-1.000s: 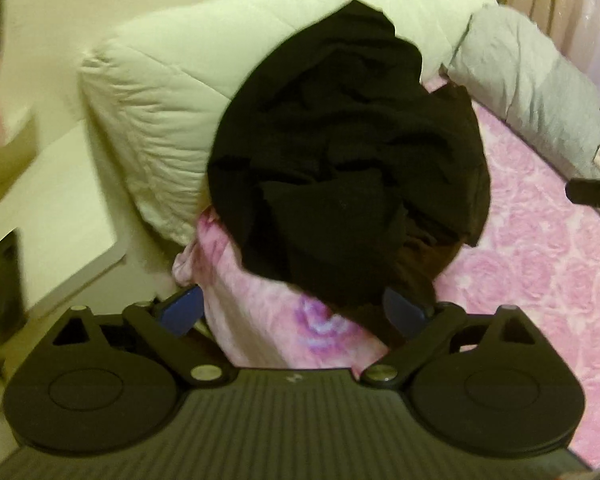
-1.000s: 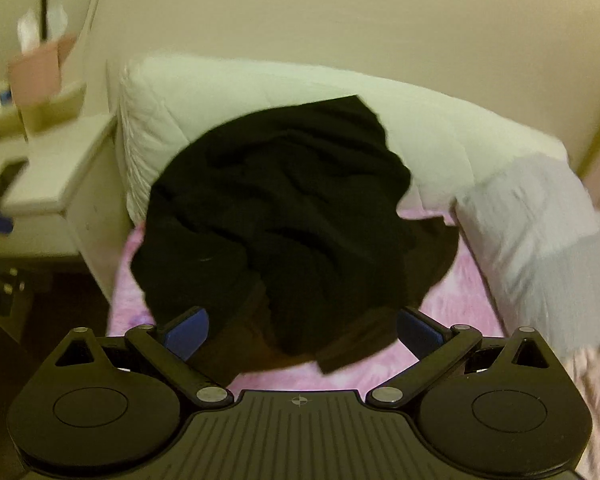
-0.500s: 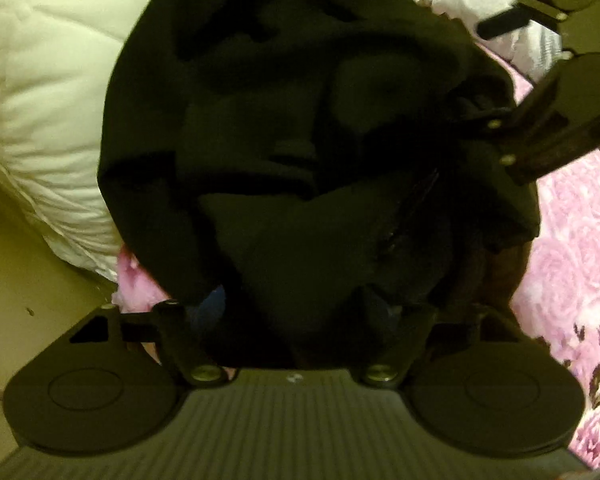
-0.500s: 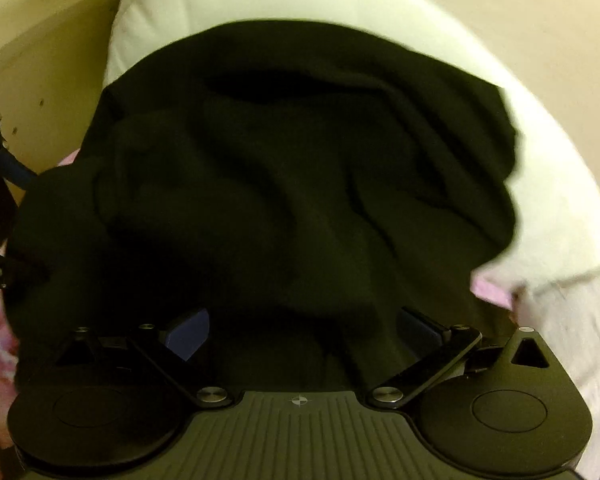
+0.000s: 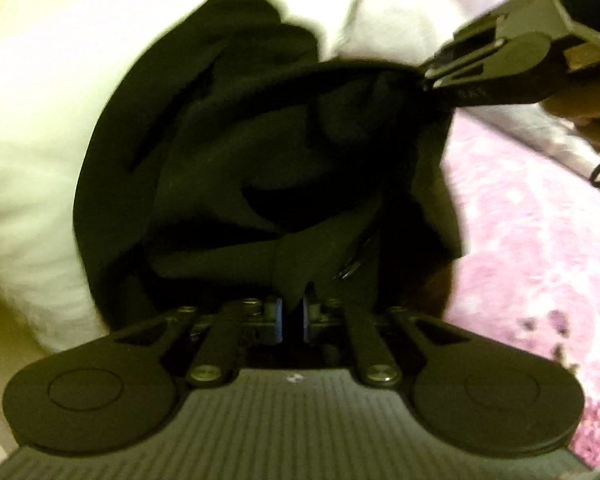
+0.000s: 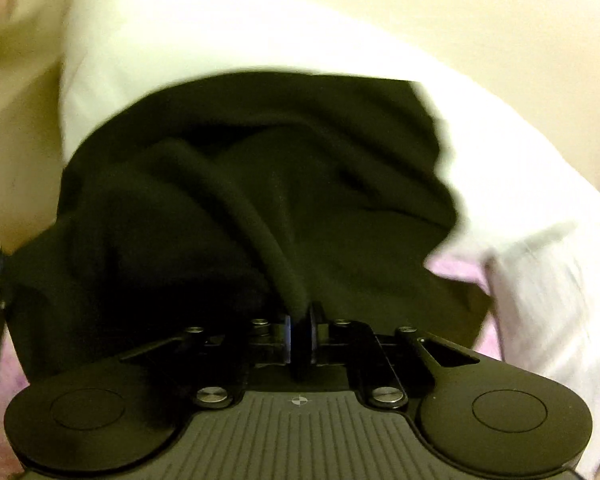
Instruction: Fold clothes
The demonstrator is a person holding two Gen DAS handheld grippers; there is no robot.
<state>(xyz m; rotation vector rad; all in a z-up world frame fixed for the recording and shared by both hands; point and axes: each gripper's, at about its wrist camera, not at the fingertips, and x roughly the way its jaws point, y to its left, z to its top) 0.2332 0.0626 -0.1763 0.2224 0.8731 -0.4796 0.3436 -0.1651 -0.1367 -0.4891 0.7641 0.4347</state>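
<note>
A crumpled black garment point(image 5: 236, 168) lies heaped against a white quilt on the bed. My left gripper point(image 5: 292, 312) is shut on a near fold of the black cloth, the blue pads pinching it. In the right wrist view the same black garment point(image 6: 240, 200) fills the middle, and my right gripper point(image 6: 300, 332) is shut on a thick rolled edge of it. In the left wrist view the right gripper point(image 5: 432, 82) comes in from the upper right with its tip against the garment's far side, held by a hand point(image 5: 588, 100).
A white quilt point(image 5: 36, 160) bulks behind and left of the garment, also seen as the white quilt point(image 6: 260, 32) in the right view. A pink floral bedsheet point(image 5: 540, 240) spreads to the right. A grey-white pillow point(image 6: 560, 280) lies at the right.
Both grippers moved in onto the garment and went from open to shut on its cloth. The right gripper now pulls a fold up at the upper right.
</note>
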